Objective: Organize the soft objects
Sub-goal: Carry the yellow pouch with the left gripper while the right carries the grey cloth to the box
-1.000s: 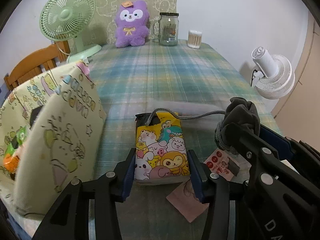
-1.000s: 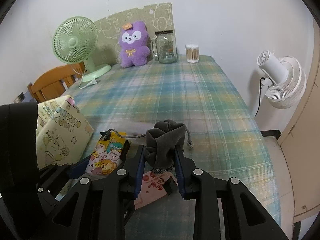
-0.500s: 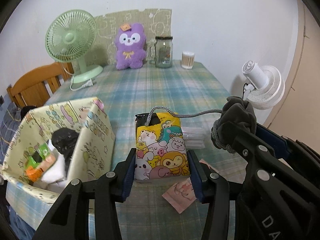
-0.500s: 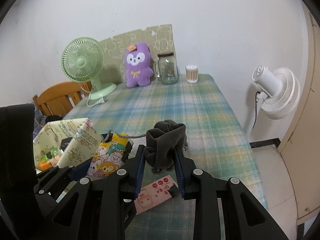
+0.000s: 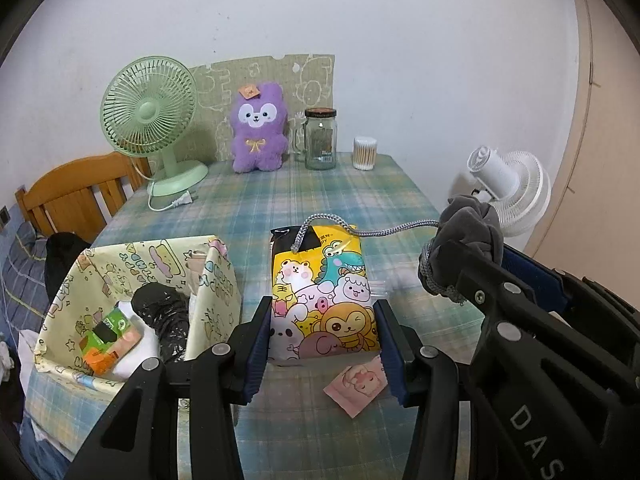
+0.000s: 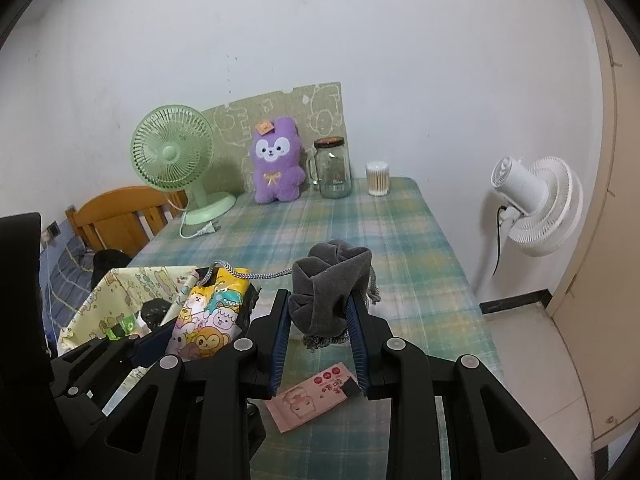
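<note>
Two grippers each hold something above the plaid tablecloth (image 5: 320, 200). The left gripper (image 5: 323, 334) is clamped on a yellow cartoon-print pouch (image 5: 324, 300), whose grey cord (image 5: 384, 233) runs across to the right gripper (image 6: 319, 332). That one pinches a grey velvet scrunchie (image 6: 328, 280). A pink card (image 6: 312, 396) lies on the cloth below them. Left of the pouch sits an open patterned fabric bin (image 5: 216, 280) with items inside.
</note>
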Demonstrator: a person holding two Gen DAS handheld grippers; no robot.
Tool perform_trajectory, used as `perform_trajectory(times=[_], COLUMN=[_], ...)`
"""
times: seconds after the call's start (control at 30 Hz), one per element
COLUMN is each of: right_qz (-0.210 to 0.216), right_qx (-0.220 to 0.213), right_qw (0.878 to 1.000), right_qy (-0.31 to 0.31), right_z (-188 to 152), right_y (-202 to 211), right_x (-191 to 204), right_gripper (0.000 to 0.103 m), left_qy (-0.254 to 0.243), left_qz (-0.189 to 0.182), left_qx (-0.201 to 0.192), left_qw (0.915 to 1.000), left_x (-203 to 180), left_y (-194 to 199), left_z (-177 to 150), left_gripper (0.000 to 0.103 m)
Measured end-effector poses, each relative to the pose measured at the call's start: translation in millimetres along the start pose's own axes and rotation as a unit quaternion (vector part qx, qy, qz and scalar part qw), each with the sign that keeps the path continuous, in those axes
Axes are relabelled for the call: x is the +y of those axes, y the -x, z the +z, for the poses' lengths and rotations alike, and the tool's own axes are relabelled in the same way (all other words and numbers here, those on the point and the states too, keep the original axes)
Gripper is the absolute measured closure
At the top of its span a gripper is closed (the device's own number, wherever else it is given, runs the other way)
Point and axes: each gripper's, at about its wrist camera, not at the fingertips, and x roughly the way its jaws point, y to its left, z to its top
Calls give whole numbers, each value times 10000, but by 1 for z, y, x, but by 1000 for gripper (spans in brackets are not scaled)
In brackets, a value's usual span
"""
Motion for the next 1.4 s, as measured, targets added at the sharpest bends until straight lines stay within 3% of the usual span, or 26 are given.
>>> perform_trajectory(times=[0.67,1.4], right_qz=[112,258], right_qx=[-294,-297], right_qw=[9994,9982], right_qy=[129,452], right_z=[26,38], right_y=[29,16], right_x=[38,96], right_gripper=[72,72], left_qy=[-45,59], left_qz=[113,278], left_qx=[-474,-602], left_qw=[9988,9978], left_x=[29,81], left_y=[42,53], left_z=[21,27], left_gripper=[53,53])
